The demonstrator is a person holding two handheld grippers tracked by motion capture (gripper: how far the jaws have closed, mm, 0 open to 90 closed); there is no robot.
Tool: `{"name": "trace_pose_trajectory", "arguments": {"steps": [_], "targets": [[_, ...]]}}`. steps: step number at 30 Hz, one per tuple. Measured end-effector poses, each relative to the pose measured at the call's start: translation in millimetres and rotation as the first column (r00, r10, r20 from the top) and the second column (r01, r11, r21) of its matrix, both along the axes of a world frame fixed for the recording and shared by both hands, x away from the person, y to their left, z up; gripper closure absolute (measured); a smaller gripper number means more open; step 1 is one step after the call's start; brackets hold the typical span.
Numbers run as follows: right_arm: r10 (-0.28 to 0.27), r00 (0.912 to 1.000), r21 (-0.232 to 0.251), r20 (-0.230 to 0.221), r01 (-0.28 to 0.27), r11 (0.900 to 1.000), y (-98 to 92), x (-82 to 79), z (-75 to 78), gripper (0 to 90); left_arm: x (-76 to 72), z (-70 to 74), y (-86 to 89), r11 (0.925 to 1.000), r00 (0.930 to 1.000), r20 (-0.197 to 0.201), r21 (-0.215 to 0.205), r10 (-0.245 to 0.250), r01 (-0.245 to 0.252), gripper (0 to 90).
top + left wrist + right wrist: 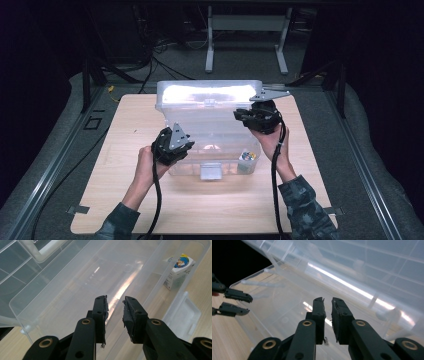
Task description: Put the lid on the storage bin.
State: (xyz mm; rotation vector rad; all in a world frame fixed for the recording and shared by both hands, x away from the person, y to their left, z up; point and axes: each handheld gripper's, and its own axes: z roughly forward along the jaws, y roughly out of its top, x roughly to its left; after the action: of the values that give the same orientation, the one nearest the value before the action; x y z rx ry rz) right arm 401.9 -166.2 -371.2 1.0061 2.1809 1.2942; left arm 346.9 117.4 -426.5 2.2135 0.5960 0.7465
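High view: a clear box (215, 135) sits at the middle of the table (125, 200), its lid (207, 93) swung up along the far edge and catching a bright glare. A small printed carton (247, 156) lies inside, at the box's lower right corner.

The left tongs (175, 145) sit at the lower left wall of the box. In the left gripper view they are drawn narrow, with the box's thin rim (140, 280) running in between the pads (130, 312), so they look clamped on that wall. The right tongs (245, 116) hang at the upper right corner of the box, just under the raised lid. In the right gripper view they are nearly closed, and I see nothing between them.

The main risk is the lid. Nothing appears to be holding it, and whether it rests past its balance point cannot be told. A nudge from the right tongs, which are close beneath it, could tip it forward. It would then drop onto the rim and onto the left tongs.

The second risk is the left grip. The wall is thin, slick and springy, so a pull or twist there could flex it. The pads could then slide off, or the light box could skid across the table and rattle the carton out of its corner.

The dangling cables could also snag the front latch (210, 171) if either hand crosses low.
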Motion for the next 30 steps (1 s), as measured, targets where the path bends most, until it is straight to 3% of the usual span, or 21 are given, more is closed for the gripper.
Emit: {"name": "trace_pose_trajectory", "arguments": {"steps": [4, 10, 15, 20, 21, 24, 30], "targets": [[-0.016, 0.9997, 0.001, -0.017, 0.016, 1.000, -0.3, 0.4, -3.8, 85.8, -1.2, -1.8, 1.2, 0.9999, 0.9999, -0.016, -0.011, 0.001, -0.001, 70.7], [0.000, 0.9998, 0.009, -0.021, 0.000, 1.000, -0.6, -2.5, -8.9, 87.5, -1.7, -3.5, 3.2, 0.9990, 0.9988, -0.048, -0.043, 0.012, -0.014, 67.9], [0.003, 0.9997, 0.003, -0.023, -0.003, 1.000, -0.9, -5.4, -10.6, 87.3, -1.3, -7.3, 8.4, 0.9966, 0.9940, -0.104, -0.072, 0.033, -0.041, 49.5], [0.003, 0.9999, -0.005, -0.017, -0.003, 1.000, -0.9, -7.2, -13.0, 87.3, -7.6, -8.1, 16.7, 0.9943, 0.9910, -0.125, -0.089, 0.047, -0.058, 31.5], [0.028, 0.9994, 0.008, -0.021, -0.028, 1.000, -1.6, -6.9, -13.4, 87.3, -9.8, -7.7, 18.5, 0.9937, 0.9909, -0.125, -0.095, 0.048, -0.060, 29.4], [0.003, 0.9998, -0.014, -0.022, -0.003, 1.000, -0.6, -9.0, -13.8, 87.3, -16.2, -6.0, 23.4, 0.9919, 0.9901, -0.129, -0.106, 0.056, -0.070, 22.7], [0.008, 0.9995, -0.041, -0.031, -0.009, 0.999, -0.3, -13.3, -16.6, 87.2, -28.4, -3.6, 37.0, 0.9887, 0.9889, -0.130, -0.121, 0.073, -0.089, 14.9]]}}
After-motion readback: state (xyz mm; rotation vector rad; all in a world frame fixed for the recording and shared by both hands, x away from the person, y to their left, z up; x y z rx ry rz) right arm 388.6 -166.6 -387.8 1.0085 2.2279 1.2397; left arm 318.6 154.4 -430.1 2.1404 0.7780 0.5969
